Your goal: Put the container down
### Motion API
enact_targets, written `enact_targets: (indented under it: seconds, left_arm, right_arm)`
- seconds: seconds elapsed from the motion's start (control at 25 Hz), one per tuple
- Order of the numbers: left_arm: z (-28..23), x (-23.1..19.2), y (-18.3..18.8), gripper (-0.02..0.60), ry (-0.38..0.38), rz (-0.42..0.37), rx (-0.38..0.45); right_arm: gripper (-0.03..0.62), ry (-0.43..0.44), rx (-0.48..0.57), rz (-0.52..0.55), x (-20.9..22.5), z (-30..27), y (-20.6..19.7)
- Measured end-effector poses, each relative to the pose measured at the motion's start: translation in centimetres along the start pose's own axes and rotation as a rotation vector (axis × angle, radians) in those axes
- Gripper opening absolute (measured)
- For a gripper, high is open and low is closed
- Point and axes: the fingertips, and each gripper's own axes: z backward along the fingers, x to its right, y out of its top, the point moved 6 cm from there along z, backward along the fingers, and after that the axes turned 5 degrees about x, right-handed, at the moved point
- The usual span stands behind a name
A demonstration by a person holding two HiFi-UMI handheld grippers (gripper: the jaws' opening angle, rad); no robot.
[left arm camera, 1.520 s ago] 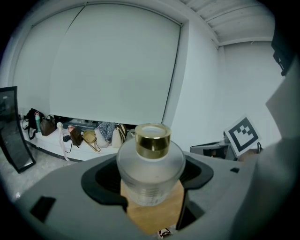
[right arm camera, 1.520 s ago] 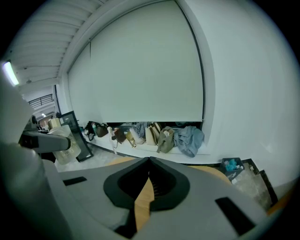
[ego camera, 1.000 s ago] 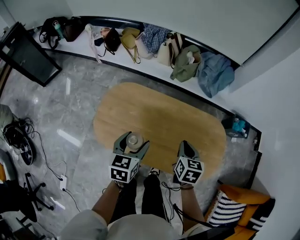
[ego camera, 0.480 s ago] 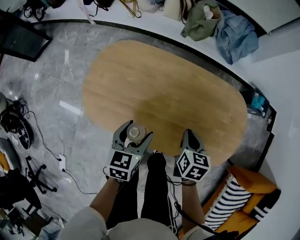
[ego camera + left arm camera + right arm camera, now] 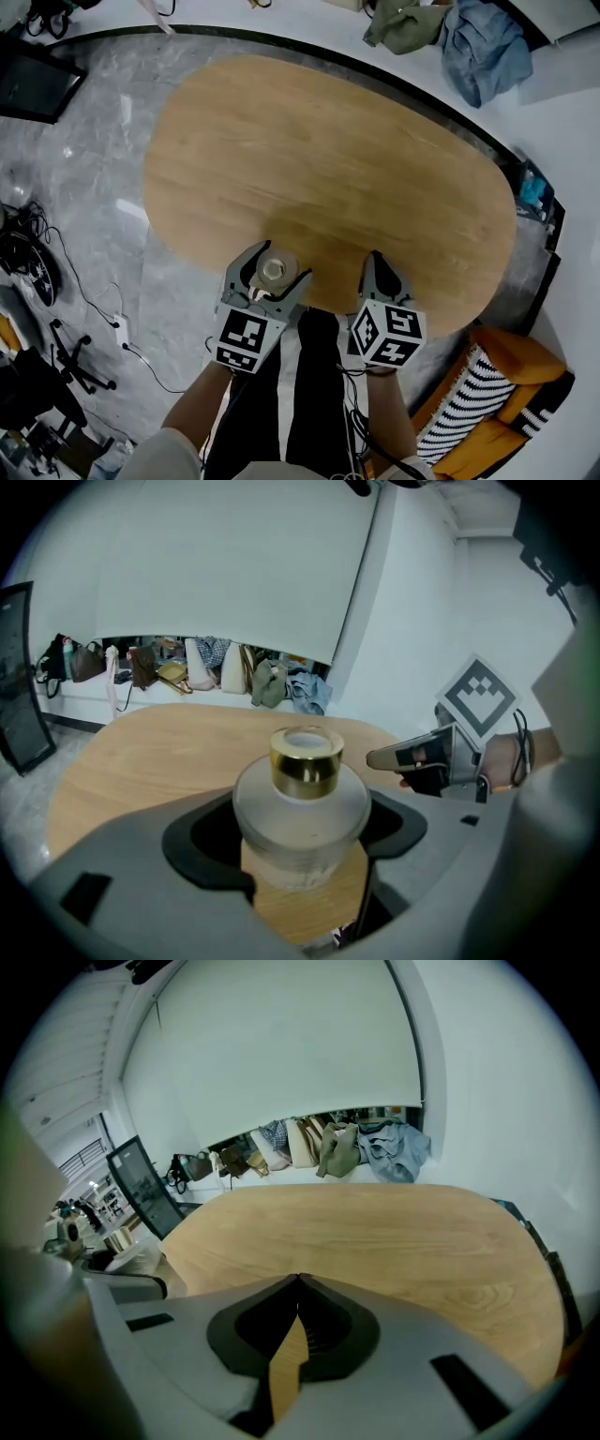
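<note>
A frosted glass container (image 5: 274, 269) with a gold collar sits between the jaws of my left gripper (image 5: 275, 274), which is shut on its round body. It hangs upright over the near edge of the oval wooden table (image 5: 328, 169). In the left gripper view the container (image 5: 302, 803) fills the middle, both pads pressing its sides, with the left gripper (image 5: 302, 841) around it. My right gripper (image 5: 376, 258) is beside it at the table's near edge, jaws shut and empty, and its tips meet (image 5: 298, 1280) over the wood. The right gripper (image 5: 427, 757) also shows in the left gripper view.
Bags and clothes (image 5: 478, 42) lie along the white ledge beyond the table. A dark panel (image 5: 28, 80) and cables (image 5: 28, 262) are on the grey floor at the left. An orange and striped cushion (image 5: 487, 394) is at the lower right. The person's legs (image 5: 314, 394) are below the grippers.
The view has moved forward, so the table looms larger. Both grippers now reach over its near edge. The left gripper's hold on the container is unchanged.
</note>
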Motion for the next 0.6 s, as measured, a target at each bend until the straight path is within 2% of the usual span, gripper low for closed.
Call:
enact_targets:
  seconds: [0.2, 0.6]
  left_arm:
    - [-2.8, -1.4, 0.2, 0.341, 0.013, 0.007, 0.026]
    - [-7.5, -2.6, 0.6, 0.341, 0.019, -0.004, 0.019]
  right_arm:
    - [0.023, 0.013, 0.001, 0.022, -0.1, -2.1, -0.1]
    - [0.023, 0.014, -0.016, 0.043, 0.8, -4.9, 1.0]
